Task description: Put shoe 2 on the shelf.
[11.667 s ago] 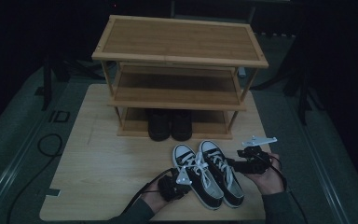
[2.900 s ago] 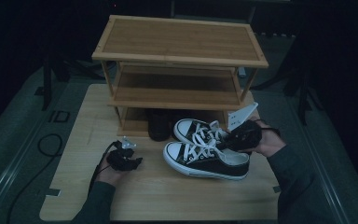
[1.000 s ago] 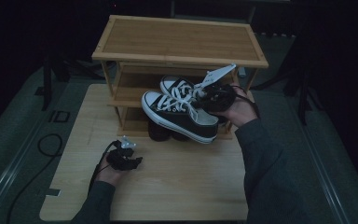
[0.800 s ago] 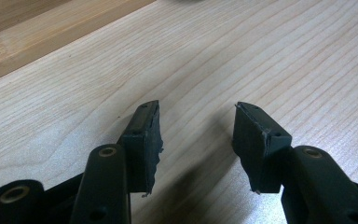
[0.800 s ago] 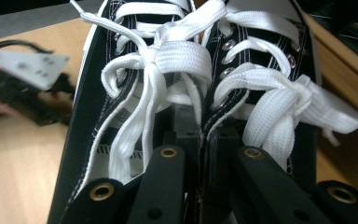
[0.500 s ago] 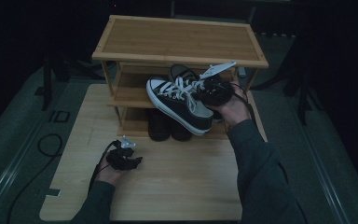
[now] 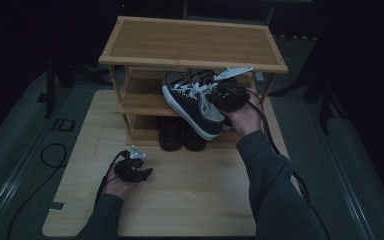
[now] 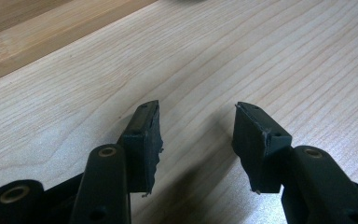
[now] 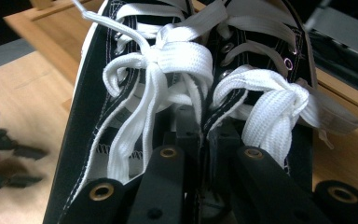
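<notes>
In the high view, the right claw [image 7: 219, 95] pinches a pair of black canvas sneakers with white laces and white soles [image 7: 192, 102] by their inner collars, holding them in the air at the front of the middle shelf of a three-tier bamboo shoe rack [image 7: 192, 42]. The toes point left and slightly up toward the shelf, the soles tilt downward. A pair of dark shoes [image 7: 180, 135] sits on the bottom shelf, just below. The left claw [image 7: 132, 167] rests low on the pale wooden tabletop [image 7: 195, 195], well apart from the rack, with nothing in it.

In the left gripper view, the left claw [image 8: 196, 135] stands spread, its black pads [image 8: 144, 135] apart over the bare wood grain of the tabletop [image 8: 261, 56].

In the right gripper view, the right claw [image 9: 205, 135] is pressed together on the two adjoining collars of the sneakers [image 9: 121, 107], white bows on either side. The rack's shelf [image 9: 46, 28] lies beyond, and the left claw [image 9: 4, 156] shows blurred at the left edge.
</notes>
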A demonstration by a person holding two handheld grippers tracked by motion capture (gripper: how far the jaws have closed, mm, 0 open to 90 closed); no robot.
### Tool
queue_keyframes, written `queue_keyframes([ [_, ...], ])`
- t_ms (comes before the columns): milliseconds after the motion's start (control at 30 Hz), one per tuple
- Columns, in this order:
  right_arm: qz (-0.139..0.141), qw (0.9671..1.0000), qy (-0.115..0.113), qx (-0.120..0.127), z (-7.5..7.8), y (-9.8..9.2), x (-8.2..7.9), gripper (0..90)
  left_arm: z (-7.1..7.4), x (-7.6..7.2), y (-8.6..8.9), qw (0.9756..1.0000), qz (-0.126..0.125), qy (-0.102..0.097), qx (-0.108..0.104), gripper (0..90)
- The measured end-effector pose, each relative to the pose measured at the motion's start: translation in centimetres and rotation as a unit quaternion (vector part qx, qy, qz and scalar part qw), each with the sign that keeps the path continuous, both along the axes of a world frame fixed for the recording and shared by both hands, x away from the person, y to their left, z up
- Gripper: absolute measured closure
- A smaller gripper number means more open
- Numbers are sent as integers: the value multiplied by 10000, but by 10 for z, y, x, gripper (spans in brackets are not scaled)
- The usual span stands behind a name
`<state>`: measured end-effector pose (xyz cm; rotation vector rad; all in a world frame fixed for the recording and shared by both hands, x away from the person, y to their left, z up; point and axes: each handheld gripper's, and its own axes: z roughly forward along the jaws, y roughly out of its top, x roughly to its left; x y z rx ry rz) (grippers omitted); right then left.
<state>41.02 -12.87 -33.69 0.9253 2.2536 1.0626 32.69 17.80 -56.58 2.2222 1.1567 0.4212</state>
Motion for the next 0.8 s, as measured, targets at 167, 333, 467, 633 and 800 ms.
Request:
queue_keyframes([
  [167,-480,9988,-62,14,-7,6,-1,851,0,0,0,10000,1,4,-5,519],
  [333,-548,9984,-50,-133,-6,7,1,748,0,0,0,10000,1,1,-12,519],
  [467,-413,9987,-82,-276,-4,7,0,684,0,0,0,10000,4,-1,-8,518],
  [633,-227,9991,-142,-338,4,-4,0,591,0,0,0,10000,11,-3,-5,517],
  [800,234,9965,-443,-669,8,-7,-8,578,0,0,-1,10000,19,-2,9,517],
])
